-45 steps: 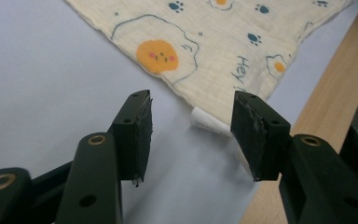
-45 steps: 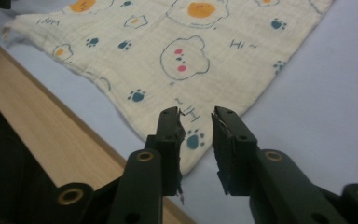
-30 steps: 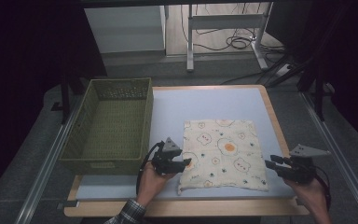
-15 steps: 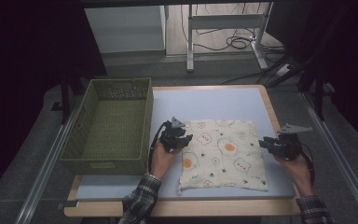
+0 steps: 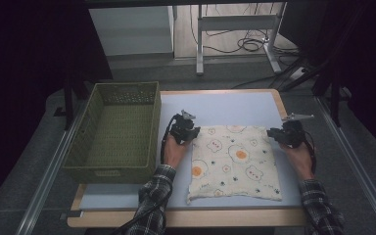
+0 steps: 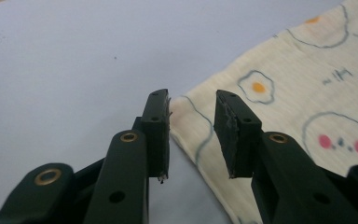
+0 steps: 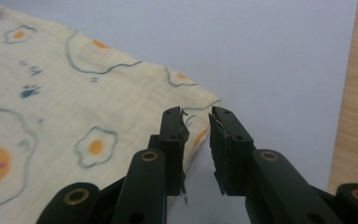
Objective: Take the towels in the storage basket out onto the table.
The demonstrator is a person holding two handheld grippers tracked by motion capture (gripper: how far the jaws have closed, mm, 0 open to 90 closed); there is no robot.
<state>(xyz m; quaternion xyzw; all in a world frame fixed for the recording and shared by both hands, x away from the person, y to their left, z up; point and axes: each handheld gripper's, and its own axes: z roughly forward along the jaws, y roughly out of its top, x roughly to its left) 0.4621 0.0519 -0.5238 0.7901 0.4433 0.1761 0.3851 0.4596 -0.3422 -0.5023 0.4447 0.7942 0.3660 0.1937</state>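
Both jaws have just been closing: the left gripper [image 6: 192, 116] and right gripper [image 7: 196, 122] each straddle a far corner of the cloth [image 5: 235, 161], seemingly not yet pinching it.

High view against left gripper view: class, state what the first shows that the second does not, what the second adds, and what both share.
High view alone: the green basket left of the blue mat, both hands, the right gripper at the cloth's far right corner, and the whole cloth. Left gripper view alone: the left gripper seen close, a gap between its jaws, which have just been closing, straddling the cloth's corner edge. Both share: the egg-and-bear printed cloth, the blue mat and the left gripper.
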